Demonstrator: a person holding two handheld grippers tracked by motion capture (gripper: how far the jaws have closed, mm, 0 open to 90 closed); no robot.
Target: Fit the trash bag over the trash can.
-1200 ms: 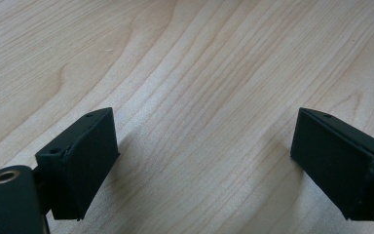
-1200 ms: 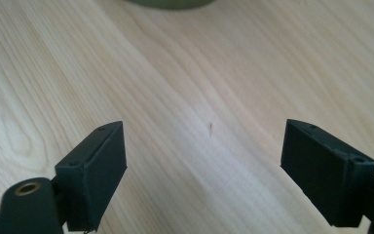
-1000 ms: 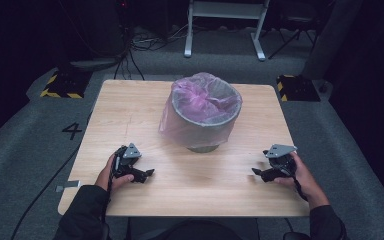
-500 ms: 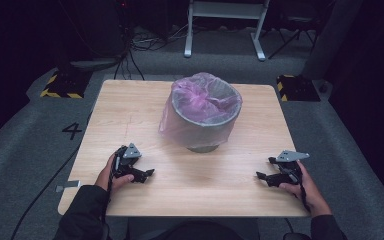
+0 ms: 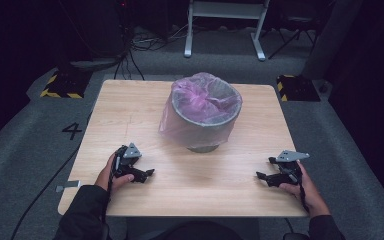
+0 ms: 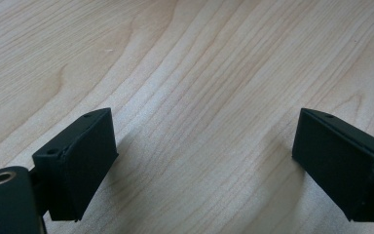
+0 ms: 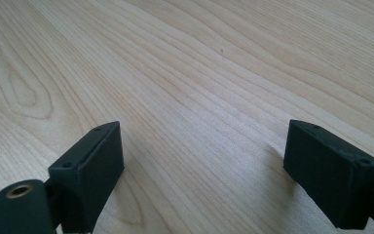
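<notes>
A grey round bin (image 5: 206, 131) lined with a pink plastic bag (image 5: 200, 95) stands at the middle of the wooden table (image 5: 130, 110). My left gripper (image 5: 147, 175) rests low on the table near the front left, open, with bare wood between its jaws (image 6: 202, 161). My right gripper (image 5: 261, 178) sits near the front right, also open over bare wood (image 7: 202, 161). Both point inward toward the table's middle, well short of the bin. Neither holds anything.
The bag hangs loosely down the bin's left side (image 5: 169, 122). Beyond the table's far edge are cables (image 5: 130, 47), a white metal stand (image 5: 225, 25) and yellow-black striped blocks (image 5: 60, 85) on the grey floor.
My right gripper has drifted right and toward the table's front edge. The left gripper has stayed where it was.
</notes>
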